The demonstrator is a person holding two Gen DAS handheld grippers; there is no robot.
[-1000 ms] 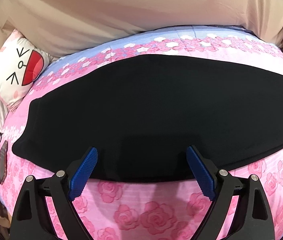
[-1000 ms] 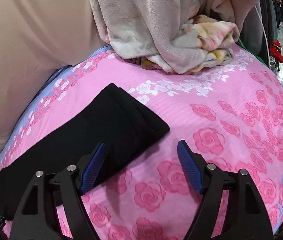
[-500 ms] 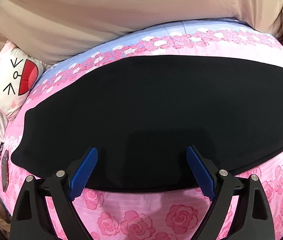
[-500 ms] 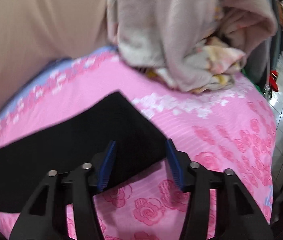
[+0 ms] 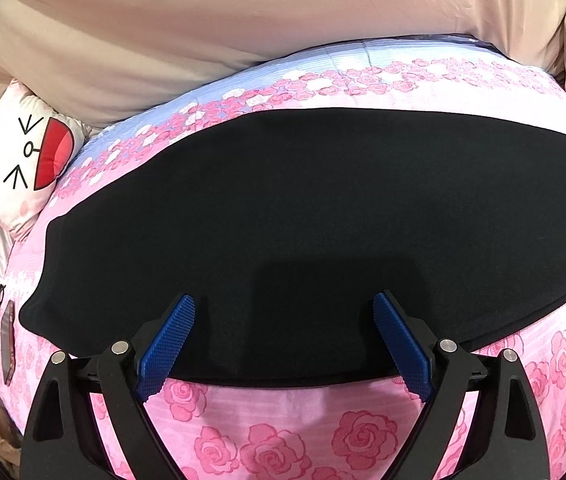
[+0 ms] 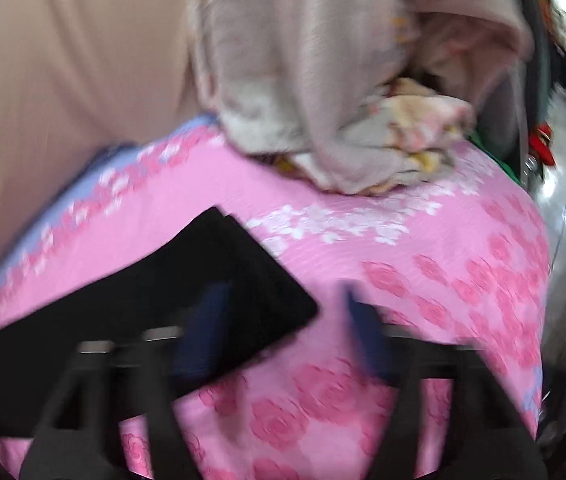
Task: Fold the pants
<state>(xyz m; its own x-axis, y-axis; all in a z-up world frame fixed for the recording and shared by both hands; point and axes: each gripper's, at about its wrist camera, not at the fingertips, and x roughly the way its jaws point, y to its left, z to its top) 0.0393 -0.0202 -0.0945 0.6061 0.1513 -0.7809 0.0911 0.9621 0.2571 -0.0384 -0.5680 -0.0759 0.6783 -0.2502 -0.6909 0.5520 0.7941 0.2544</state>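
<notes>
Over a rose-print bed [image 5: 283, 440], the left gripper [image 5: 283, 332] has edged onto the pants' [image 5: 303, 220] near hem, fingers wide apart; the right gripper [image 6: 279, 320], blurred, has reopened beside the leg end, suggesting no hold yet. Beyond, blankets [image 6: 343, 100].

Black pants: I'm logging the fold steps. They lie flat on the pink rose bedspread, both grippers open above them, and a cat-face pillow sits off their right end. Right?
One thing is off: the cat-face pillow sits off the left end of the black pants, as the left wrist view shows. The pants do lie flat on the pink rose bedspread, with the left gripper and right gripper open.
</notes>
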